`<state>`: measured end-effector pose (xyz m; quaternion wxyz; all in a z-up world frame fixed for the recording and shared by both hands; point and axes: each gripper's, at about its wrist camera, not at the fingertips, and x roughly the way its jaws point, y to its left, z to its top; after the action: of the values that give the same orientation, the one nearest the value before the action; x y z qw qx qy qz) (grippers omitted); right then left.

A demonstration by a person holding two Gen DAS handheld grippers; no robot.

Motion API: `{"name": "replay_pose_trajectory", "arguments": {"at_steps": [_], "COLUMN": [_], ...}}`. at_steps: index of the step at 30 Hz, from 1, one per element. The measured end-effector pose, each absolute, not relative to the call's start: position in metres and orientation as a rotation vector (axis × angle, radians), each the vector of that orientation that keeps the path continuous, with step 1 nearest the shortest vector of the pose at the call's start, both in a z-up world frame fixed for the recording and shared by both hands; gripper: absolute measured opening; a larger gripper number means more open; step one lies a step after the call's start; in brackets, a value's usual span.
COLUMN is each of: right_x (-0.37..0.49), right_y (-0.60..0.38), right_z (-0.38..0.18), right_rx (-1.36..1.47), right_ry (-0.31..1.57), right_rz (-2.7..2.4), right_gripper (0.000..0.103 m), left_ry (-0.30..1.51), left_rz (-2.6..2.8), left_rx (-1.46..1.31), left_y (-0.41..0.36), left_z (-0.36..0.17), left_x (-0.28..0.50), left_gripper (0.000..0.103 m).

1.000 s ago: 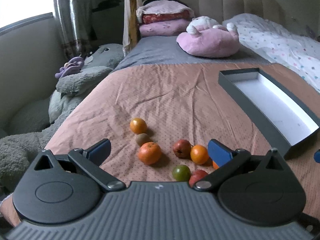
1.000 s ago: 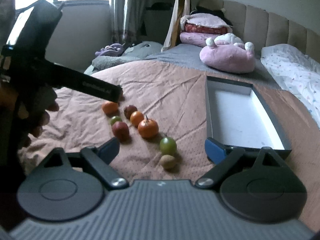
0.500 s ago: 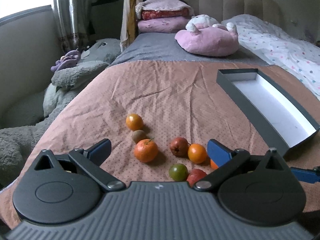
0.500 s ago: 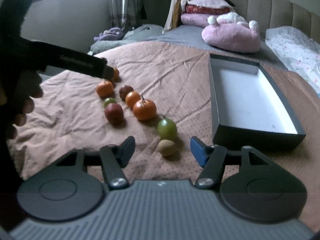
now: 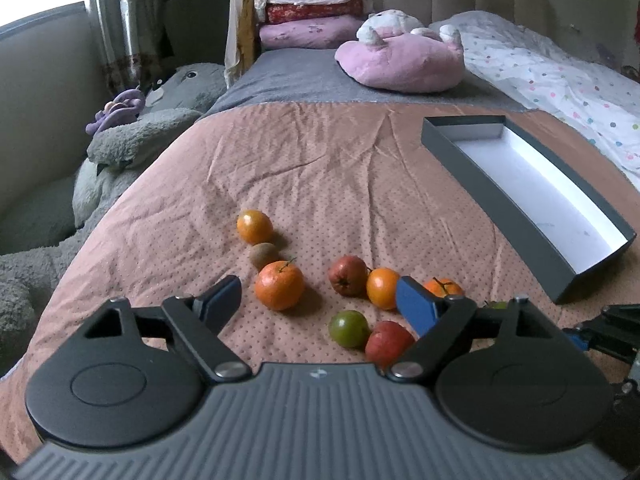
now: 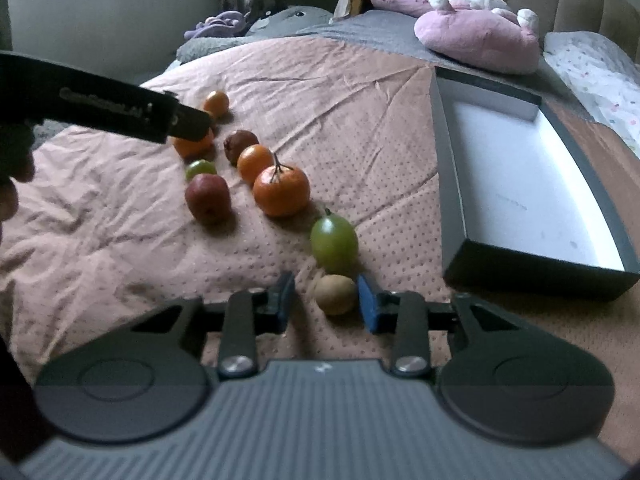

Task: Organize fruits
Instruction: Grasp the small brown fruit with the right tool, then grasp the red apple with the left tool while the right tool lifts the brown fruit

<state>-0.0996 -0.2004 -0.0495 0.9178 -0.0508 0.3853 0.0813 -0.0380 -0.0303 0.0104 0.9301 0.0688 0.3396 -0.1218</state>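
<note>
The right gripper (image 6: 325,300) tilts down over the pink dotted bedspread (image 6: 120,240), its blue-padded jaws closing around a small brown kiwi (image 6: 335,294); the right pad touches it or nearly so, and a gap remains on the left. Just beyond its fingertips lies a green plum-like fruit (image 6: 334,245), farther on a stemmed orange mandarin (image 6: 281,189).

The left gripper (image 5: 318,298) also tilts down, jaws wide but closing, with nothing between them. Ahead of its fingers sits another stemmed mandarin (image 5: 279,285), with a second brown kiwi (image 5: 263,255) behind it.

The long grey cardboard box with white lining (image 6: 520,168) lies to the right of both grippers' fingers and holds no fruit.

On the bedspread are 5 orange fruits, 2 red, 2 green and 2 brown kiwis: 11 in all.
</note>
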Motion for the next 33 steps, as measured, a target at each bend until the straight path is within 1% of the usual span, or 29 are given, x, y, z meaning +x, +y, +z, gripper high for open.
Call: {"name": "replay_pose_trajectory", "arguments": {"at_steps": [3,4,7,14,23,27,28,32,33], "right_x": [-0.099,-0.099,-0.102,-0.103,-0.114,-0.115,-0.115,-0.113,-0.113], "right_y": [-0.198,-0.196,-0.194,-0.203,-0.218,-0.219,-0.219,-0.219,-0.220], "right_z": [-0.051,-0.051,-0.052,-0.046,-0.027,-0.019,-0.018,-0.009,-0.007], "right_rx": [-0.132,-0.148,-0.182,-0.139,-0.079,-0.066,-0.067,-0.061,-0.056], "right_ry": [0.792,0.788,0.771,0.772,0.739,0.738,0.735,0.724,0.720], "right_rz": [0.171,0.172,0.180,0.187,0.198,0.221,0.226,0.236,0.234], "right_gripper": [0.030,0.027,0.026,0.026,0.026,0.026,0.026,0.026,0.026], "left_ry": [0.706,0.708,0.712,0.701,0.702,0.687,0.690,0.744,0.759], "left_rz": [-0.254,-0.256,-0.253,-0.219,-0.168,-0.218,-0.227,-0.245,-0.254], "left_rx": [0.163,0.165,0.160,0.106,-0.028,0.037,0.049,0.068,0.080], "left_y": [-0.033,-0.034,-0.033,-0.027,0.004,-0.013,-0.018,-0.037,-0.040], "left_z": [0.008,0.007,0.006,0.007,0.013,0.013,0.011,0.002,-0.002], "left_x": [-0.039,-0.039,-0.039,-0.039,-0.042,-0.049,-0.050,-0.048,-0.047], "left_gripper": [0.088,0.088,0.088,0.088,0.088,0.087,0.086,0.073,0.071]}}
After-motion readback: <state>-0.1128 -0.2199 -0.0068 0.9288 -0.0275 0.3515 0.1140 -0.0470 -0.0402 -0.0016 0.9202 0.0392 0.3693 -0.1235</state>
